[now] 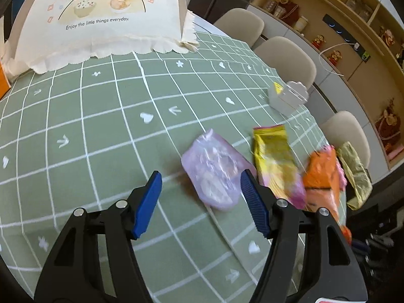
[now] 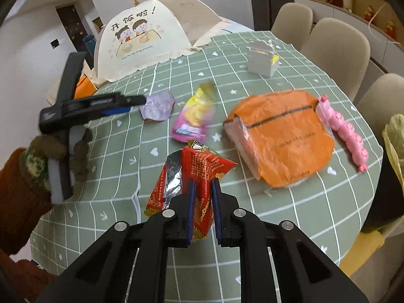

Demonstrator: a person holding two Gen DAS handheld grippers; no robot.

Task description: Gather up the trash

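Scene: a round counter under a green checked cloth, with chairs behind it and a cream food cover at the far side.
Right gripper: its jaws are pressed onto a red snack wrapper, pinching it across the lower middle and holding it above the cloth.
Red wrapper, handling: thin foil, torn open, silver inside showing; judged very light, crinkly and slippery, so a pinch on a folded, doubled part should hold best.
Left gripper: jaws spread wide, empty, hovering at the near side of a pale purple wrapper, not touching it.
Purple wrapper: lies flat and crumpled on the cloth, left of the other litter; soft film, likely to slide when nudged. A raised wrinkle or edge is the place to pinch.
Yellow and pink wrapper: just beside the purple one, flat, slick looking.
Orange bag: large, thin plastic over something boxy; floppy, best taken at a corner.
Pink toy: touching the bag's right edge.
White holder: well apart, toward the far rim.
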